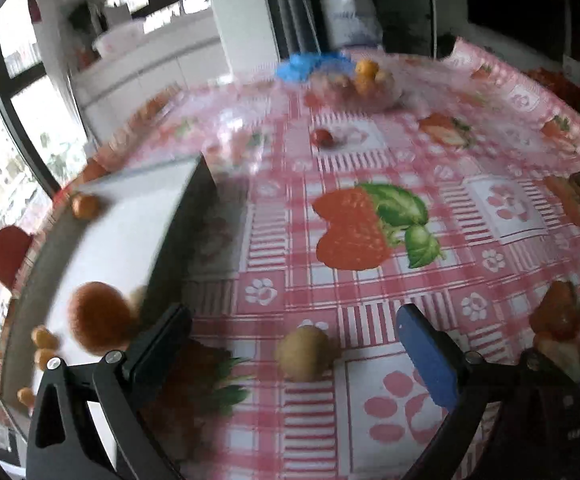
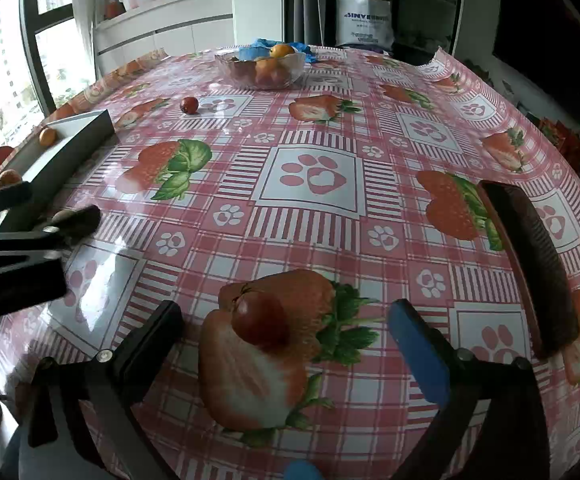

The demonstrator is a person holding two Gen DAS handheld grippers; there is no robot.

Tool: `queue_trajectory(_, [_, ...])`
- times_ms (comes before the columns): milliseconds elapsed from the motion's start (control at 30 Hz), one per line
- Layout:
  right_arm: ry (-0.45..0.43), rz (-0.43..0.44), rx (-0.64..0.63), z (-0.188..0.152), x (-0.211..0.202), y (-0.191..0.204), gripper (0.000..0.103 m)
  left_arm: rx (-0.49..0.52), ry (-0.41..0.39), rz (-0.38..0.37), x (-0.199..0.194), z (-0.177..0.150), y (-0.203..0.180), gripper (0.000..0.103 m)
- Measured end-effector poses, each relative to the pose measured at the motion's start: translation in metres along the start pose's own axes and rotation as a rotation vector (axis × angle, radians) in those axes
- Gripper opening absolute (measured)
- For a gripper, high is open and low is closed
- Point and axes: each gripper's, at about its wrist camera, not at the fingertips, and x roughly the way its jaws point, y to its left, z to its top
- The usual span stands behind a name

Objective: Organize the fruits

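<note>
My left hand-held gripper (image 1: 294, 344) is spread wide around a yellowish fruit (image 1: 304, 354). My right hand-held gripper (image 2: 286, 340) gapes around a red fruit (image 2: 260, 320) on the table (image 2: 370, 240).

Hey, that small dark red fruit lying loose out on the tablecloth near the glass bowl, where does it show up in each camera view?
Left wrist view: the small red fruit lies upper centre, just below and left of the glass bowl.
Right wrist view: the same fruit lies upper left, below and left of the bowl.
Shared landmark: the glass bowl of fruit in front of the blue cloth.
</note>
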Motion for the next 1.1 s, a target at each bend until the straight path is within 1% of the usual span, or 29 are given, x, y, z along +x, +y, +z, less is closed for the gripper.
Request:
queue_trajectory(67, [0.000, 0.000, 0.000, 0.000, 0.000, 0.000, 0.102, -0.009, -0.022, 0.003, -0.008, 0.000, 0.006, 0.103])
queue_trajectory(133, [0.000, 0.000, 0.000, 0.000, 0.000, 0.000, 0.102, -0.033, -0.033, 0.022, -0.011, 0.004, 0.015, 0.103])
queue_trajectory(200, [0.000, 0.000, 0.000, 0.000, 0.000, 0.000, 0.102, -0.081, -0.035, 0.061, -0.011, 0.009, 0.031, 0.103])
queue_trajectory(300, [0.000, 0.000, 0.000, 0.000, 0.000, 0.000, 0.102, -0.161, -0.078, 0.146, -0.022, 0.013, 0.054, 0.103])
queue_trajectory(333, [0.000, 0.000, 0.000, 0.000, 0.000, 0.000, 0.102, -0.183, -0.097, 0.143, -0.028, 0.014, 0.059, 0.103])
queue_trajectory(400, [0.000, 0.000, 0.000, 0.000, 0.000, 0.000, 0.102, -0.191, -0.103, 0.099, -0.032, 0.013, 0.059, 0.103])
queue_trajectory(467, [0.000, 0.000, 0.000, 0.000, 0.000, 0.000, 0.102, -0.146, -0.090, 0.052, -0.031, 0.011, 0.047, 0.103])
queue_trajectory(533, [0.000, 0.000, 0.000, 0.000, 0.000, 0.000, 0.102, -0.074, -0.073, 0.050, -0.023, 0.007, 0.026, 0.103])
queue_trajectory(600, [0.000, 0.000, 0.000, 0.000, 0.000, 0.001, 0.102, -0.043, -0.058, 0.040, -0.015, 0.003, 0.013, 0.103])
queue_trajectory(733, [0.000, 0.000, 0.000, 0.000, -0.001, 0.001, 0.102, -0.050, 0.033, -0.034, 0.006, -0.005, 0.005, 0.103])
queue_trajectory(767, [0.000, -0.001, 0.000, 0.000, -0.001, 0.001, 0.102, -0.049, 0.058, -0.034, 0.011, -0.008, 0.003, 0.103])
queue_trajectory(800, [-0.001, -0.001, 0.000, 0.000, -0.001, 0.001, 0.102, -0.074, 0.037, -0.053, 0.012, -0.011, 0.007, 0.103])
queue_trajectory(867, [-0.001, -0.001, 0.000, 0.000, -0.001, 0.001, 0.102, -0.102, 0.050, -0.077, 0.015, -0.013, 0.011, 0.103])
queue_trajectory(1100, [-0.001, -0.001, -0.001, 0.000, -0.001, 0.001, 0.102, -0.089, 0.040, -0.086, 0.015, -0.013, 0.005, 0.103])
